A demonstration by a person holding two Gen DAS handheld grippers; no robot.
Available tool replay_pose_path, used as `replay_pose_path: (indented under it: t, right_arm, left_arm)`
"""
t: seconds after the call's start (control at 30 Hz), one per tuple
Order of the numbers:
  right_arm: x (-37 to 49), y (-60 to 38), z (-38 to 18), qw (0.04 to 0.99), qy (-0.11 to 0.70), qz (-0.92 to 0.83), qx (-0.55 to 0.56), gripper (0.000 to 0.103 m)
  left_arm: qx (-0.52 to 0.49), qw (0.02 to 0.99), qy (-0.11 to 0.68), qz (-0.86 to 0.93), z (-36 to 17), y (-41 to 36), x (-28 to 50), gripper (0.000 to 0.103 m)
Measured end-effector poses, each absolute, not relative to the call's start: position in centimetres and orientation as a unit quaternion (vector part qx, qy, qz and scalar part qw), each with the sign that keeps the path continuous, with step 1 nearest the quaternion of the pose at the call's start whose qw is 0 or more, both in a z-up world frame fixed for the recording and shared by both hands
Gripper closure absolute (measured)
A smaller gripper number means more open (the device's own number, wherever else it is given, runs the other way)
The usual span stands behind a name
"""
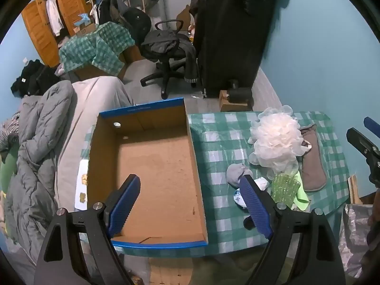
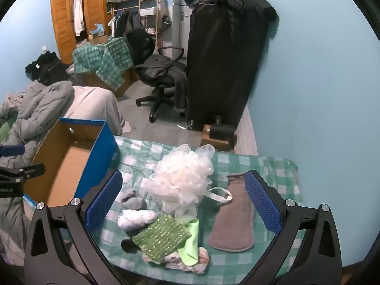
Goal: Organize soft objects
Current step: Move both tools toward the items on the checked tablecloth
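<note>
An empty cardboard box [image 1: 152, 166] with a blue rim stands at the left of the green checked table [image 1: 220, 133]. My left gripper [image 1: 190, 185] hangs open above the box's near right part, nothing between its fingers. Soft items lie to the right: a white mesh bath pouf [image 2: 182, 180], a grey-brown pad [image 2: 235, 218], a green sequined sponge [image 2: 161, 236], a grey sock [image 2: 133, 200], a white rolled sock [image 2: 135, 218] and a light green cloth [image 2: 191, 242]. My right gripper [image 2: 182, 201] is open above this pile, straddling it without touching. The box [image 2: 71, 161] shows at left there.
A black rolling case [image 2: 220, 57] stands against the blue wall beyond the table. An office chair [image 2: 156, 71] is on the floor behind. A bed with a grey quilt [image 1: 38, 147] lies left of the box. A small cardboard box [image 1: 234, 99] sits beyond the table's far edge.
</note>
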State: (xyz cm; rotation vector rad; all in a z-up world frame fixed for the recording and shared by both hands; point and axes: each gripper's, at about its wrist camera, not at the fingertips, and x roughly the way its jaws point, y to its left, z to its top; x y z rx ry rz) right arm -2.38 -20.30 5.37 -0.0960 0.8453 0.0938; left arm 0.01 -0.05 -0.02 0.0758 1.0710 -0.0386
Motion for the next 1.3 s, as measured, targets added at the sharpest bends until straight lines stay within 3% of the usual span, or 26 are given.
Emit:
replay_pose_path:
  t: [1.3]
  right_arm:
    - [-2.8, -22.3, 5.1, 0.900, 0.430, 0.063, -0.014, 0.002]
  left_arm:
    - [0.029, 0.852, 0.523, -0.015, -0.7, -1.8, -0.4, 0.016]
